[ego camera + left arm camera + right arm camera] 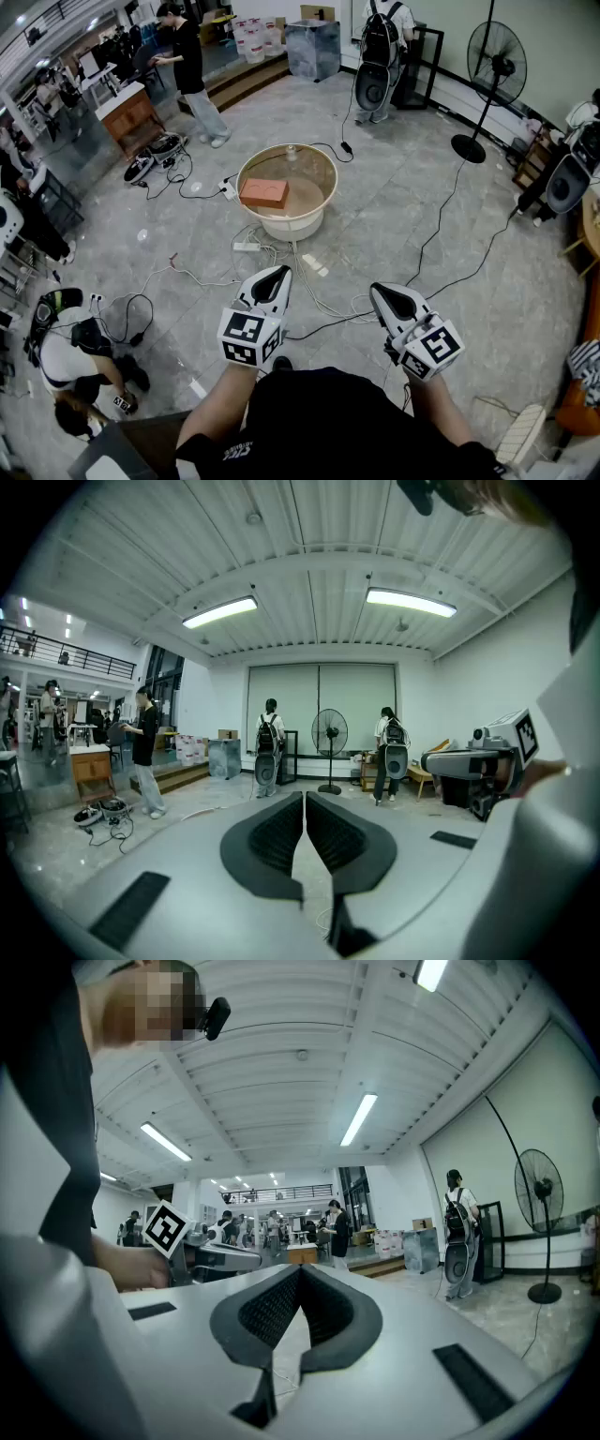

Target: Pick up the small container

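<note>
Spotted the orange box (263, 192) lying inside the tub (319, 217), left of the tub's centre. Took it for the small container, though not for certain. Also caught a small clear thing (291, 151) at the tub's far rim, too small to tell what.

Found the left gripper (275, 274) and the right gripper (382, 292) on the tub's near side, well apart from it. Read both sets of jaws as pressed together, nothing between them.

Saw trouble in that. Could have knocked the box with shut jaws instead of straddling it, if not spread before the reach. Could have caught the tub's wall on a low approach, so judged an entry from above safer. Could have snagged the cables (281, 258) strewn over the floor (450, 281) on the tub's near side. Could also have gone for the wrong thing, with two candidates in one tub.

Read the box as lying flat, broad face up. Placed its long axis crosswise in the tub, roughly left to right, slightly skewed. Made out no lid, spout or opening, so could not tell which end was the front. Judged a pinch across the short sides the likelier fit.
</note>
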`<move>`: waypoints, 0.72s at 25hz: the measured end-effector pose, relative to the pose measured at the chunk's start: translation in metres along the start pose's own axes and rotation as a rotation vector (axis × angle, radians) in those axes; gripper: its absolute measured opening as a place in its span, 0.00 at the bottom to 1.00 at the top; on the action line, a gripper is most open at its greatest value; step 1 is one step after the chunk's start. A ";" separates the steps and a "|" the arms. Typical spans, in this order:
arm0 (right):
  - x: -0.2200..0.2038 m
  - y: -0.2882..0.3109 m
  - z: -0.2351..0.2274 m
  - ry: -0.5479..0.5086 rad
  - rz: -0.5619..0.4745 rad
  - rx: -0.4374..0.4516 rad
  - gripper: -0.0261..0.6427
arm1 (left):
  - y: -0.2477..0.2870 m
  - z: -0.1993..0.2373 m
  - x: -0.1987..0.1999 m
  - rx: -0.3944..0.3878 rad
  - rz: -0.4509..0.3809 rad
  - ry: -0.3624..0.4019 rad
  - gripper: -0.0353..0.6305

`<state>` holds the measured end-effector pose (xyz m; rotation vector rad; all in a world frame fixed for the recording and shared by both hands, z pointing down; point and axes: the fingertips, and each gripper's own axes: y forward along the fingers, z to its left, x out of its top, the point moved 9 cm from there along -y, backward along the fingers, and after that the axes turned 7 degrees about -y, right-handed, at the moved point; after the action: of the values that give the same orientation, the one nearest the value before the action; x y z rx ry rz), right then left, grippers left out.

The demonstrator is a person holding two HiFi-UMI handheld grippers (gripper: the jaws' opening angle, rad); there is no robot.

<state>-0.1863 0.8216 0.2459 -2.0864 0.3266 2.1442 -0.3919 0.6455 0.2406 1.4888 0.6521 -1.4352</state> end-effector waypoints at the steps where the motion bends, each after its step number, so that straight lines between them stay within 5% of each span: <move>1: 0.005 0.003 -0.006 -0.025 -0.008 -0.001 0.06 | 0.004 0.003 0.006 0.020 -0.014 0.004 0.09; 7: 0.030 -0.004 -0.029 -0.060 -0.075 -0.038 0.06 | 0.015 -0.005 0.032 0.090 -0.105 -0.034 0.09; 18: -0.014 -0.034 -0.026 0.080 -0.048 -0.089 0.06 | 0.016 -0.015 -0.002 0.063 -0.033 -0.045 0.09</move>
<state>-0.1527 0.8492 0.2571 -2.2087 0.1906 2.0892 -0.3714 0.6520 0.2448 1.4957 0.6114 -1.5222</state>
